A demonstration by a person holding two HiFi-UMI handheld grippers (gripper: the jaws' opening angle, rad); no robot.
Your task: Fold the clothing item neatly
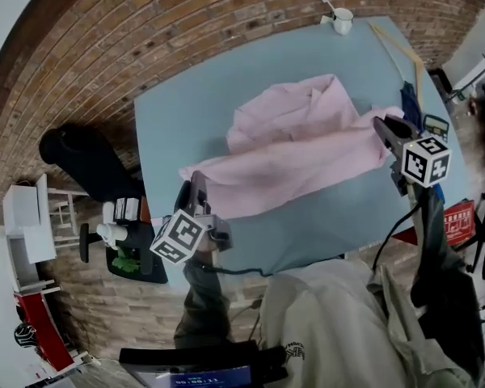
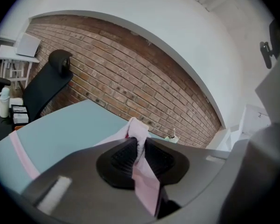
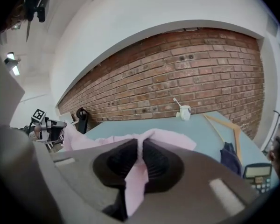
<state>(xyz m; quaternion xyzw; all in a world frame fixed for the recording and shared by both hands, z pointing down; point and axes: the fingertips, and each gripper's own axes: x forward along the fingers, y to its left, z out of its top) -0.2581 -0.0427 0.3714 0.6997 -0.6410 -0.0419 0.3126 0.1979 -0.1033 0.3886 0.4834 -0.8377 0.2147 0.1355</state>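
Brick wall [image 1: 226, 23], blue table [image 1: 178, 128] w/ pink garment [image 1: 299, 148]; L gripper [image 1: 194, 179] & R gripper [image 1: 381, 125] both pinch it.

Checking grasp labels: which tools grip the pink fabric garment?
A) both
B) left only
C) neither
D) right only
A: each gripper view shows pink cloth pinched between closed jaws. The left tool and the right tool hold the pink fabric garment at opposite ends over the light blue table.

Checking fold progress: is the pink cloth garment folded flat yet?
No. The pink cloth garment is rumpled, one edge stretched between the left gripper and right gripper.
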